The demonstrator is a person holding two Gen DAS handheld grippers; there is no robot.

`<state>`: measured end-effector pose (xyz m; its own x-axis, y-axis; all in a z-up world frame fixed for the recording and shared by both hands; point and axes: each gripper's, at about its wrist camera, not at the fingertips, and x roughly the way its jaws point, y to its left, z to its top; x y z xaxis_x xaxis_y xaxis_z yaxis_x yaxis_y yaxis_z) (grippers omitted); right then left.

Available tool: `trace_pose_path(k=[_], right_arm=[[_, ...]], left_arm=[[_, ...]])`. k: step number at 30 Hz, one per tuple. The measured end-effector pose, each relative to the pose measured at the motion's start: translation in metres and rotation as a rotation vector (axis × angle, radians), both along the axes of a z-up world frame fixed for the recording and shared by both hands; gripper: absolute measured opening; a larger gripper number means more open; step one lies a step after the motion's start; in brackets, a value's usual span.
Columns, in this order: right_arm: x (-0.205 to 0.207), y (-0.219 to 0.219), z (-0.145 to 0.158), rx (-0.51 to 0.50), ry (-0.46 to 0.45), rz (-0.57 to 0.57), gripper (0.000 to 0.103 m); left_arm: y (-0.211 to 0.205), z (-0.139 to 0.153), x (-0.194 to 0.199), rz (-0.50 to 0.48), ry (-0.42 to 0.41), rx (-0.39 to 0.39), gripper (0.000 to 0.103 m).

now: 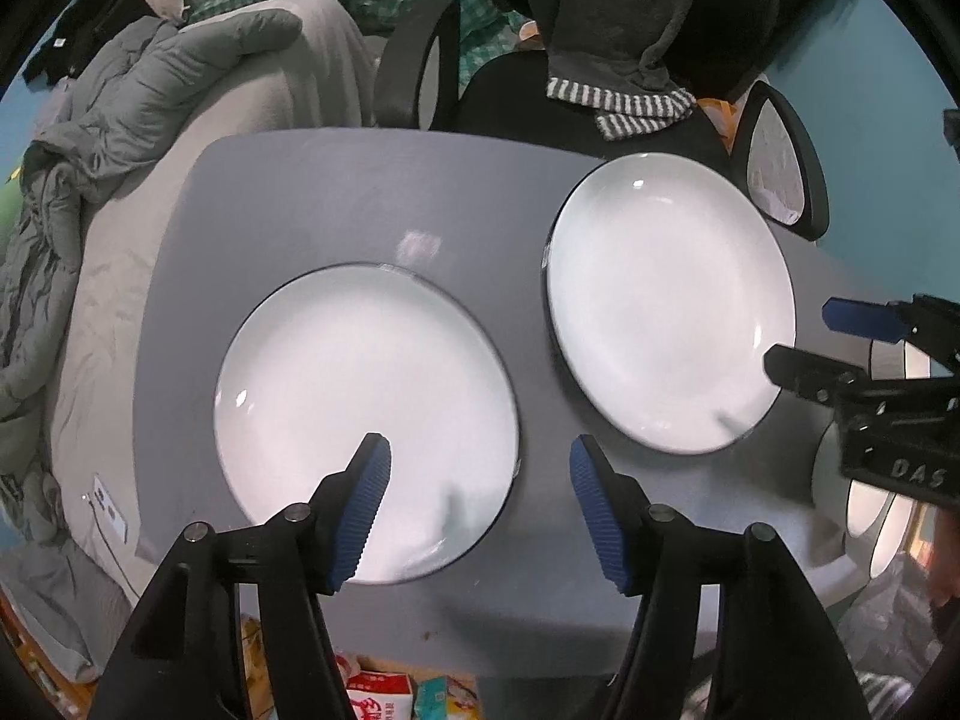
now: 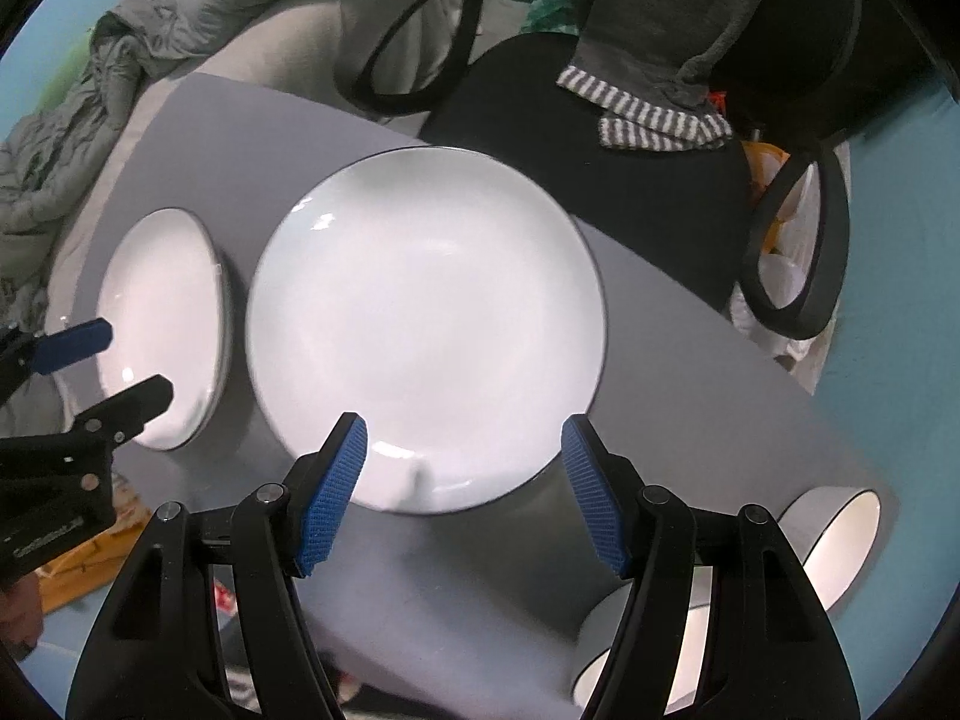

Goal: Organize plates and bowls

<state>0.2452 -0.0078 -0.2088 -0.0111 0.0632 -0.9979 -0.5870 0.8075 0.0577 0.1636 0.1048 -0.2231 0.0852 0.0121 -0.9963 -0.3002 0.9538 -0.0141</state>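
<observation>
Two white plates lie flat side by side on the grey bench (image 1: 336, 192), apart from each other. The left gripper (image 1: 480, 468) hangs with jaws open over the near rim of the left plate (image 1: 360, 396), at lower centre of its view. The right gripper (image 2: 459, 450) hangs likewise, open and empty, at the near rim of the right plate (image 2: 426, 312). Bowls (image 2: 840, 534) sit at lower right of the right view. A chair (image 2: 600, 138) stands behind the bench, and nothing blocks either plate.

Bright overhead light blows out both plates (image 1: 366, 396) (image 2: 426, 312) with glare; fisheye edges bend and darken.
</observation>
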Motion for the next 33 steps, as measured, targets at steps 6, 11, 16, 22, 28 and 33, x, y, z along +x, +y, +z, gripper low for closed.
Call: trace_pose_path(k=[6, 11, 16, 22, 28, 33], right_arm=[[-0.016, 0.004, 0.012, 0.037, 0.013, 0.016, 0.067], [-0.028, 0.007, 0.015, 0.070, 0.045, 0.001, 0.067], [-0.042, 0.016, 0.013, 0.093, 0.065, -0.016, 0.067], [-0.057, 0.033, 0.005, 0.121, 0.092, -0.035, 0.067], [-0.070, 0.049, -0.011, 0.164, 0.144, -0.083, 0.067], [-0.074, 0.063, -0.023, 0.182, 0.176, -0.154, 0.067]], left_arm=[[0.012, 0.005, -0.021, -0.011, -0.007, 0.024, 0.064], [0.023, 0.009, -0.032, -0.021, -0.007, 0.023, 0.064], [0.033, 0.009, -0.039, -0.079, 0.001, 0.045, 0.070], [0.056, 0.001, -0.045, -0.109, 0.024, 0.038, 0.070], [0.089, -0.010, -0.048, -0.114, 0.041, 0.006, 0.070], [0.119, -0.020, -0.045, -0.132, 0.048, -0.020, 0.070]])
